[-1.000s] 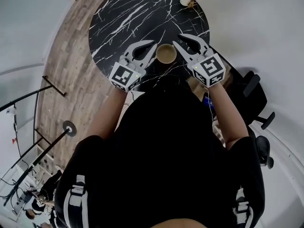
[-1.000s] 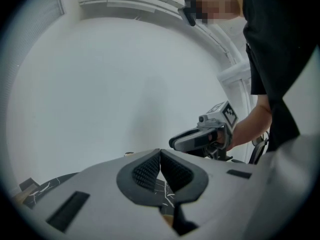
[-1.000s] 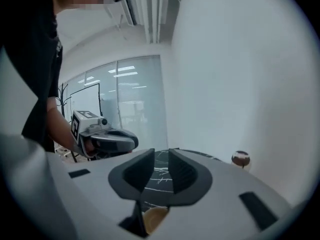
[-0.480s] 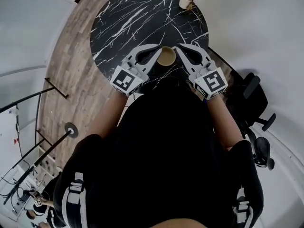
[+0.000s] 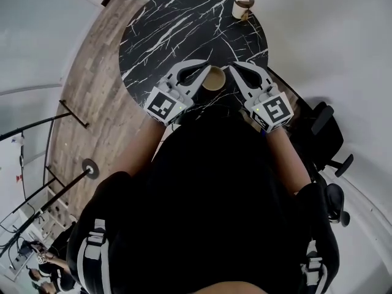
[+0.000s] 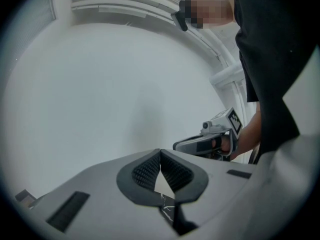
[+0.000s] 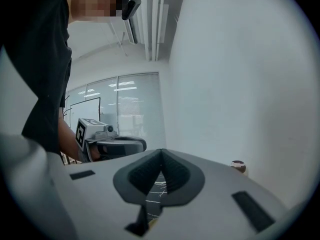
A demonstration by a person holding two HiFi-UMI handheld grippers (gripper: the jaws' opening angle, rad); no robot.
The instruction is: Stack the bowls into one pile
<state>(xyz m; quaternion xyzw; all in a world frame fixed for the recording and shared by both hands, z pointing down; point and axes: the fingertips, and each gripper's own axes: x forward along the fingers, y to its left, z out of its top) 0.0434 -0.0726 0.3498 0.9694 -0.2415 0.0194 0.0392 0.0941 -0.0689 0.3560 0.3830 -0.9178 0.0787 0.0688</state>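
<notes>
Either side of the tan bowl [image 5: 214, 78], the left gripper [image 5: 206, 70] and right gripper [image 5: 231, 68] are crowding its rim, fingers [image 6: 146, 170] clenched on nothing. Far bowl [image 5: 243, 3] is sitting well beyond it, off to the right gripper's side.

left gripper [image 5: 207, 73] and right gripper [image 5: 231, 71]: light grey moulded shells, each with two curved jaws tapering to a point. pads [image 6: 147, 170]: black, ribbed, on the inner jaw faces. marker cube [image 5: 162, 105]: white with black square code, behind the jaws on each unit. worn: black short-sleeved top [image 5: 214, 182]; black shoulder straps [image 5: 95, 253] with grey bands.
</notes>
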